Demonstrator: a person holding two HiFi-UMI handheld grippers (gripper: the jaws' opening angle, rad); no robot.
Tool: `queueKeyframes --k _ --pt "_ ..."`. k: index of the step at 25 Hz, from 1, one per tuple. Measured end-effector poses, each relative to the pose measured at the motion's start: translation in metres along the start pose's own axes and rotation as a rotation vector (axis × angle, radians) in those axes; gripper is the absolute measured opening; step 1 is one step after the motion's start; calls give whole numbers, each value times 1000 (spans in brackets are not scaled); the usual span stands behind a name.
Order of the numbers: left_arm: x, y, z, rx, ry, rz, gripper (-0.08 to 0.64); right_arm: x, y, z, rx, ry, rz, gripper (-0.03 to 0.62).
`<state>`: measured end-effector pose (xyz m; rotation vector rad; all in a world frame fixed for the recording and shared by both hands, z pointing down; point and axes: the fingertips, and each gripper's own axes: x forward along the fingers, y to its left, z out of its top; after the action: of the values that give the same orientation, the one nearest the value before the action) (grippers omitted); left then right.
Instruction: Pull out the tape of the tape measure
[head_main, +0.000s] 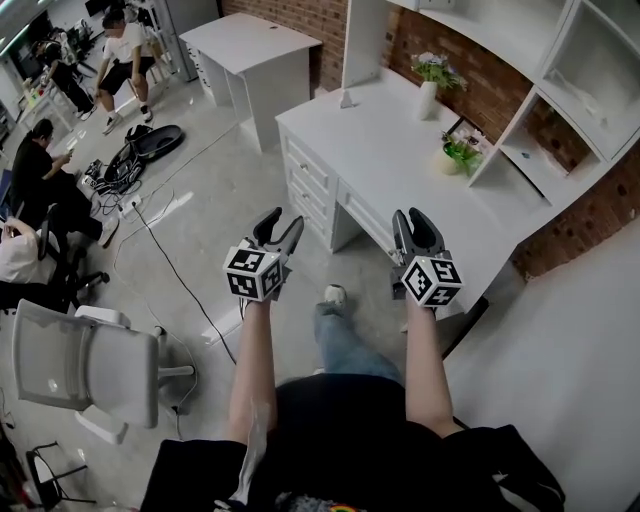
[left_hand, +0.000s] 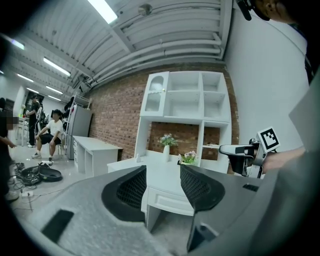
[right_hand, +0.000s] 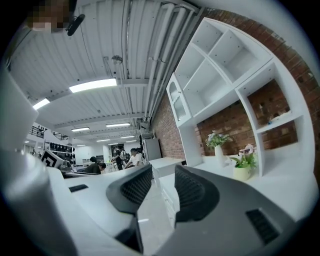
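Note:
No tape measure shows in any view. My left gripper (head_main: 278, 220) is held in the air over the floor, just short of the white desk (head_main: 400, 150), its jaws open with nothing between them (left_hand: 163, 172). My right gripper (head_main: 417, 218) hangs over the desk's front edge, also open and empty (right_hand: 163, 172). Both point toward the desk and stand side by side, about a forearm's length apart. The right gripper (left_hand: 245, 152) appears at the right of the left gripper view.
A vase of flowers (head_main: 430, 85) and a small potted plant (head_main: 460, 152) stand on the desk by the white shelf unit (head_main: 560, 90). A second white desk (head_main: 250, 50) is behind. An office chair (head_main: 85, 365), floor cables (head_main: 140, 160) and seated people are at left.

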<state>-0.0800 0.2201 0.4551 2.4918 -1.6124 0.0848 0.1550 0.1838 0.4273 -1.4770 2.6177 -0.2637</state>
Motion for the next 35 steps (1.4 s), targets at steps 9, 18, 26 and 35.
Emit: queueKeyframes --k 9,18,26,35 --pt "77 77 7 14 11 43 184 114 -39 -7 14 -10 5 123" --pt "238 172 19 -23 58 31 184 288 -112 -9 26 40 3 123" --pt "385 233 44 -37 75 -7 184 425 -177 -6 36 83 -2 123" --pt "460 257 48 -33 120 -65 184 482 -203 -11 63 117 -26 123"
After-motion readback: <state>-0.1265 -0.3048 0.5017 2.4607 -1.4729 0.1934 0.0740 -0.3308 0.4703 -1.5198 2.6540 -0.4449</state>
